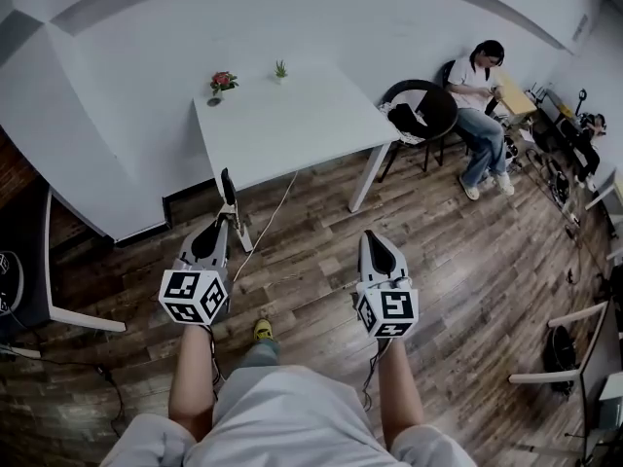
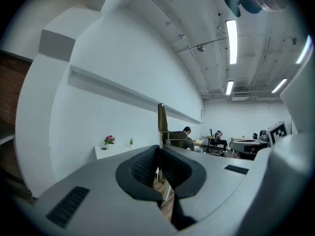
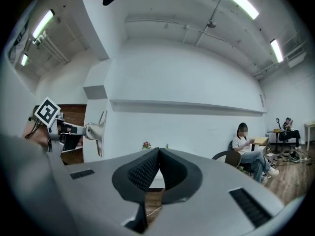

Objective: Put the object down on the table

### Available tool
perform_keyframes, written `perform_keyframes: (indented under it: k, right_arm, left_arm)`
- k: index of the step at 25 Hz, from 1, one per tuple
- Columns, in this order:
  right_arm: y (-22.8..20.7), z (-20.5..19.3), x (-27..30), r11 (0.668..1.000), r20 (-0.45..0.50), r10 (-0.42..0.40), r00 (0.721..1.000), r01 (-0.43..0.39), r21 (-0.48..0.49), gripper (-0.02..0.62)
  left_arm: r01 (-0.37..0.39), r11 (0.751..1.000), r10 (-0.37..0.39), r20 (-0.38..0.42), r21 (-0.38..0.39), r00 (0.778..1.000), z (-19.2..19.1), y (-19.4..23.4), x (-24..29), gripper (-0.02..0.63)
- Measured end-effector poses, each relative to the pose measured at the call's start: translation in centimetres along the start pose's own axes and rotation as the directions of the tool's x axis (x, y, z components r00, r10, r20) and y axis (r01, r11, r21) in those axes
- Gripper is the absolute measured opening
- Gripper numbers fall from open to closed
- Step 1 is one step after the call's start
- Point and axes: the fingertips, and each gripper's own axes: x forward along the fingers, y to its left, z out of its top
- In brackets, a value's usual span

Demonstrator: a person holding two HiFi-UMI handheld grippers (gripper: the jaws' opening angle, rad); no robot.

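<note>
White table [image 1: 292, 125] against a white wall, wood floor [image 1: 467, 261]. Left gripper [image 1: 224, 222] clamped on a thin, flat metal piece [image 2: 161, 117] standing upright. Right gripper [image 1: 371, 235] closed, empty.

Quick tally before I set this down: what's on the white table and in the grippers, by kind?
Flowering plant on the table: 1
Small green plant: 1
Thin flat tool in the left gripper: 1
Right gripper, nothing held: 0
Total: 3
</note>
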Motion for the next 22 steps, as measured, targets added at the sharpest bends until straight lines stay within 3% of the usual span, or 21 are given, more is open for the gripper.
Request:
perform_keyframes:
  k: [13,22]
  right_arm:
    - [4.6,1.3,15.8,1.0,-0.026,-0.007,1.0,0.006,-0.017,0.008]
    - [6.6,2.4,21.2,1.0,-0.02,0.015,1.0,-0.015,-0.027,0.008]
  left_arm:
    - [0.045,0.998,-0.046,-0.026,-0.046,0.999,1.0,11.8,9.5,0.02]
    - [0.045,0.995,-0.048,-0.041,-0.087,0.998,0.4,15.8,12.0,0.02]
